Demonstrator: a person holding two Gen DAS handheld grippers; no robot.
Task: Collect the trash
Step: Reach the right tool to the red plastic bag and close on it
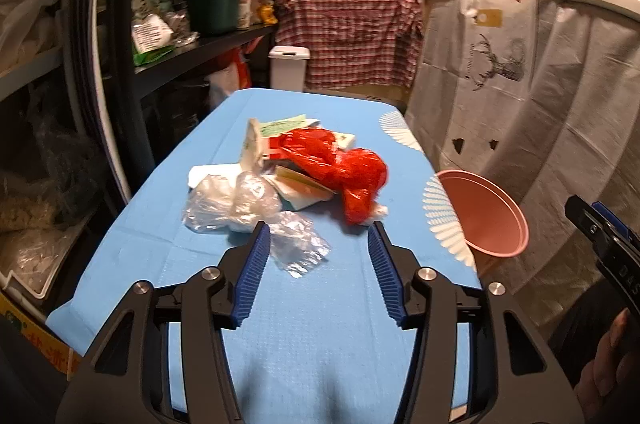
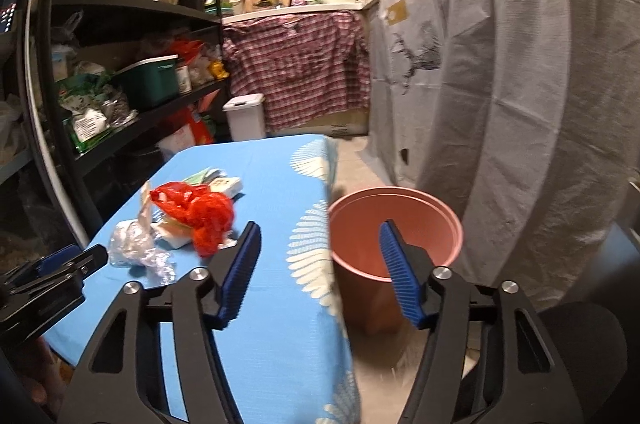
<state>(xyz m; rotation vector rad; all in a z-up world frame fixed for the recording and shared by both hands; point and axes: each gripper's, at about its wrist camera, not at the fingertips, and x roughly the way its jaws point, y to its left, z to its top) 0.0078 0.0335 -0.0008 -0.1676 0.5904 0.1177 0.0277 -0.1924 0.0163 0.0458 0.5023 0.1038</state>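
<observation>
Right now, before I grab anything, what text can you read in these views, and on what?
"DAS", cut at the frame edge, unsure: right gripper body, left wrist view.
Shelf bag print: too small.
Green-printed packet in the trash pile: blurred.
Yellow box: blurred.

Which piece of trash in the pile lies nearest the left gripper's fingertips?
The clear plastic bag, crumpled between the left gripper and the pile; the red plastic bag and cartons lie farther.
</observation>
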